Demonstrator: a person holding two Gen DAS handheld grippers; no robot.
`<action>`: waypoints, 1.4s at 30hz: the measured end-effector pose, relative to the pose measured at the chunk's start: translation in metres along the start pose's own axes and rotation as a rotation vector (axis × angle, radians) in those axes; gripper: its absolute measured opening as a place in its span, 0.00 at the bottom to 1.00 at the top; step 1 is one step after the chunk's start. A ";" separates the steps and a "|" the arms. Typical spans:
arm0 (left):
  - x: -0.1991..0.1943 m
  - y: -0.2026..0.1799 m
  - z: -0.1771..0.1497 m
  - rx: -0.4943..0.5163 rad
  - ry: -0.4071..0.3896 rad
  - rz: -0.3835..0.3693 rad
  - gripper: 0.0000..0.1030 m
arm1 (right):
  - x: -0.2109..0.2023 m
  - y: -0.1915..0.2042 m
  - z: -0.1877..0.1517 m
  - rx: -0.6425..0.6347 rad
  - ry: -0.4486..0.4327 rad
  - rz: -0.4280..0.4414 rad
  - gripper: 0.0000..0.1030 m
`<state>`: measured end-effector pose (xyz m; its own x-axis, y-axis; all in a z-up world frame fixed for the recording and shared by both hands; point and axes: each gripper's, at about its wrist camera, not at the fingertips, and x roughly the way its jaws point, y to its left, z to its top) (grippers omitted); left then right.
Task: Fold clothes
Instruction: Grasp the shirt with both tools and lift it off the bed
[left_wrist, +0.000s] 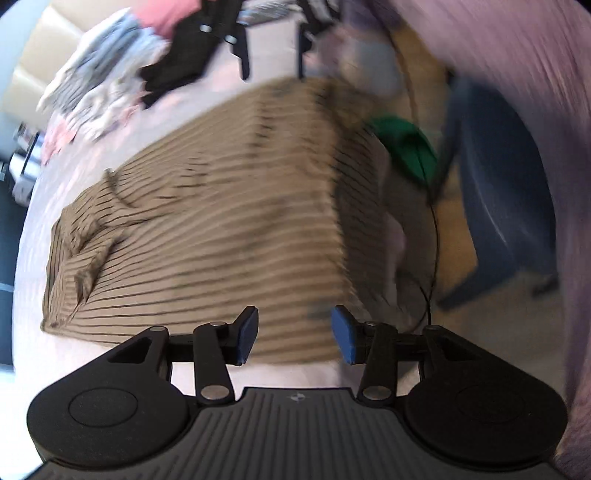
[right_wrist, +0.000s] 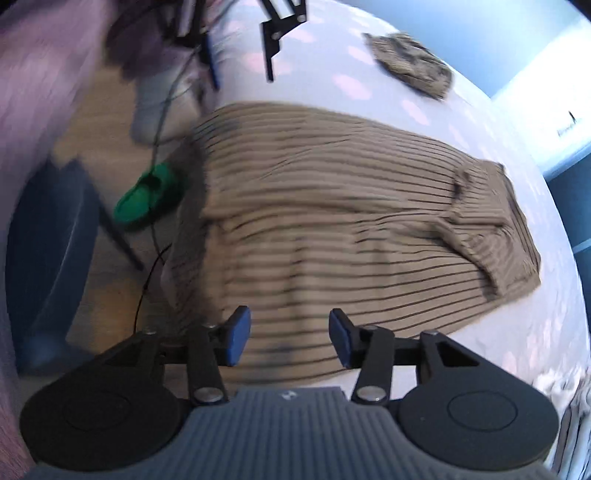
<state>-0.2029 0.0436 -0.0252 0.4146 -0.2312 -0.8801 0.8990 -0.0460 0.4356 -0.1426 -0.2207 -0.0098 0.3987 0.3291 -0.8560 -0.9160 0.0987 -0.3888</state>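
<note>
Beyond your shirt (left_wrist: 207, 229), spread on the bed (right_wrist: 388, 88), lies a clothes pile (left_wrist: 96, 77); a slipper (right_wrist: 147, 195) sits past the edge. Both grippers (left_wrist: 293, 334) (right_wrist: 288, 338) hover parted, empty.

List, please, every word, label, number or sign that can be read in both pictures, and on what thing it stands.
No readable text.
Left hand-held gripper: small round emblem on its body, no letters.
Right hand-held gripper: small pale mark, too blurred to read.
Striped shirt: no print or label visible.
</note>
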 end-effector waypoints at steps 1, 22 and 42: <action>0.003 -0.010 -0.004 0.030 0.004 0.015 0.44 | 0.003 0.009 -0.004 -0.036 0.016 0.002 0.50; 0.069 -0.114 -0.066 0.770 -0.032 0.326 0.52 | 0.041 0.098 -0.062 -0.886 0.050 -0.197 0.62; 0.026 -0.093 -0.037 0.544 -0.201 0.335 0.02 | 0.000 0.080 -0.033 -0.885 -0.183 -0.275 0.03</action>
<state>-0.2703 0.0776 -0.0958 0.5777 -0.4922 -0.6511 0.5050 -0.4112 0.7589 -0.2147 -0.2438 -0.0527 0.5141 0.5500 -0.6582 -0.3955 -0.5290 -0.7508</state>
